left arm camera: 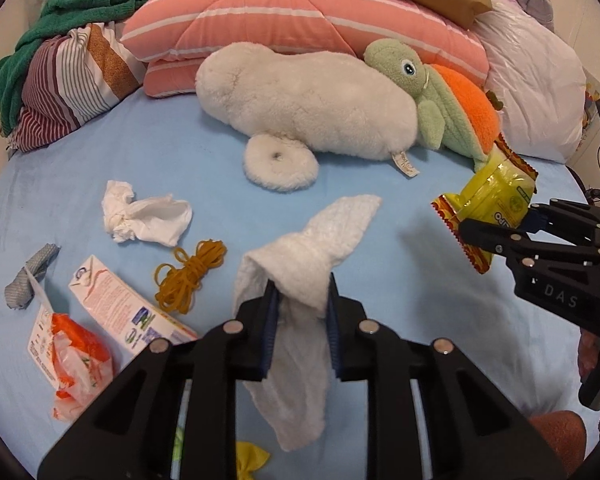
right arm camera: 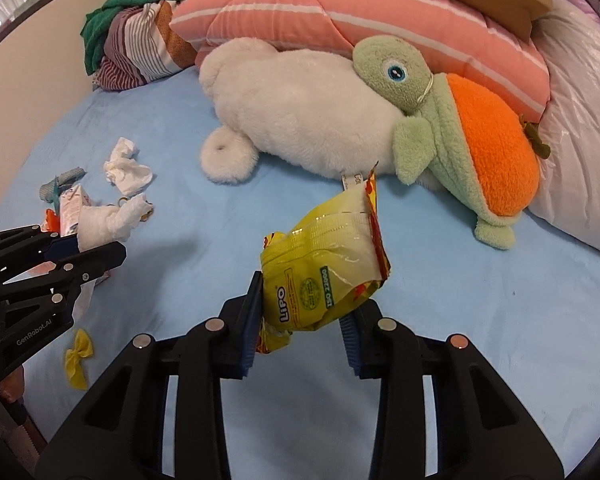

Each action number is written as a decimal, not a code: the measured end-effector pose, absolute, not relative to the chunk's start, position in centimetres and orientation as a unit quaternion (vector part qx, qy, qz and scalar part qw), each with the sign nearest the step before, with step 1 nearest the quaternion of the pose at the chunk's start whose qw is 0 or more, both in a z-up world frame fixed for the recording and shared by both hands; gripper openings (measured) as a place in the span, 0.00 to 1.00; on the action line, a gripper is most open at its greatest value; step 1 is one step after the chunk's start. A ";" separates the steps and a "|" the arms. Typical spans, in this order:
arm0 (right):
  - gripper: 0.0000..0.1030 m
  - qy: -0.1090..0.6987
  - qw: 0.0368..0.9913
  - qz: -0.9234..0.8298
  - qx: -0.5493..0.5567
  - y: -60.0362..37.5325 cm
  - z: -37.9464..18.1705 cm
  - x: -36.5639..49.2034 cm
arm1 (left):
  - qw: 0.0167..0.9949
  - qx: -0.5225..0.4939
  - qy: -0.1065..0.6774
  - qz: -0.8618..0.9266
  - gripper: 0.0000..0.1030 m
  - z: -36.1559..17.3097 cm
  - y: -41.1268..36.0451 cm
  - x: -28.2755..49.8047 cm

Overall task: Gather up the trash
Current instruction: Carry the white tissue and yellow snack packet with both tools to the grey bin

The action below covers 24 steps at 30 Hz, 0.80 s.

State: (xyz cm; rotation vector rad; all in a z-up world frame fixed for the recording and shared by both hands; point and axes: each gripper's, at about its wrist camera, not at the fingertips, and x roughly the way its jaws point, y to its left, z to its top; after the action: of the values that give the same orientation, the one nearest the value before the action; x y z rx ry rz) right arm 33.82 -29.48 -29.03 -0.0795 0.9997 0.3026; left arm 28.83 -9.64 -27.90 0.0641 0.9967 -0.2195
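Left gripper (left arm camera: 302, 300) clamped tight on a white paper towel (left arm camera: 304, 264), blue pads pressing it from both sides, one end fanning up ahead of the fingers, the other end hanging down between the arms, all of it lifted clear of the blue bedsheet (left arm camera: 120, 152). Right gripper (right arm camera: 302, 320) clenched on a yellow snack wrapper (right arm camera: 324, 264), red-edged, "LiPO" printed on the front, puffed up and tilted forward beyond the fingertips, also held off the sheet. Seen from the left wrist, that wrapper (left arm camera: 488, 208) well off to the right, pinched in the other claw (left arm camera: 500, 236). Ahead and left of the left claw, down on the sheet: a crumpled white tissue (left arm camera: 144, 216), a knot of brown rubber bands (left arm camera: 190, 276) just beside the towel's edge, a flattened white carton (left arm camera: 120, 304), an orange and white plastic wrapper (left arm camera: 80, 364) touching the carton, a grey scrap of cloth (left arm camera: 32, 276) farther left. Down by the claw's own base, a small yellow bow (left arm camera: 250, 458). Straight ahead and farther off, a white plush toy (left arm camera: 300, 100) lying lengthwise, a green turtle plush (left arm camera: 432, 96) with an orange shell pressed against its right end. Behind both, a pink striped quilt (left arm camera: 292, 20), folded; far left, a striped pillow (left arm camera: 64, 80) under a green sweater (left arm camera: 80, 4).
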 end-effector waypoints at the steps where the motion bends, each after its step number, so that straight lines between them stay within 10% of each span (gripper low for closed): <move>1: 0.32 0.474 0.867 0.147 -0.040 -29.0 -28.4 33.5 | 0.874 0.031 0.475 -0.103 0.21 -27.3 -9.4 28.5; 24: 0.32 0.365 0.895 0.243 -0.077 -17.2 -13.3 18.1 | 0.922 0.009 0.387 0.026 0.22 -12.8 2.8 11.2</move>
State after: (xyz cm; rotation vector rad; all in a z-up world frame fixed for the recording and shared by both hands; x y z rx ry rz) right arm 18.05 -17.19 -13.33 -0.1591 0.7570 0.5031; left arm 11.16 2.80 -12.80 0.0193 0.7940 0.0542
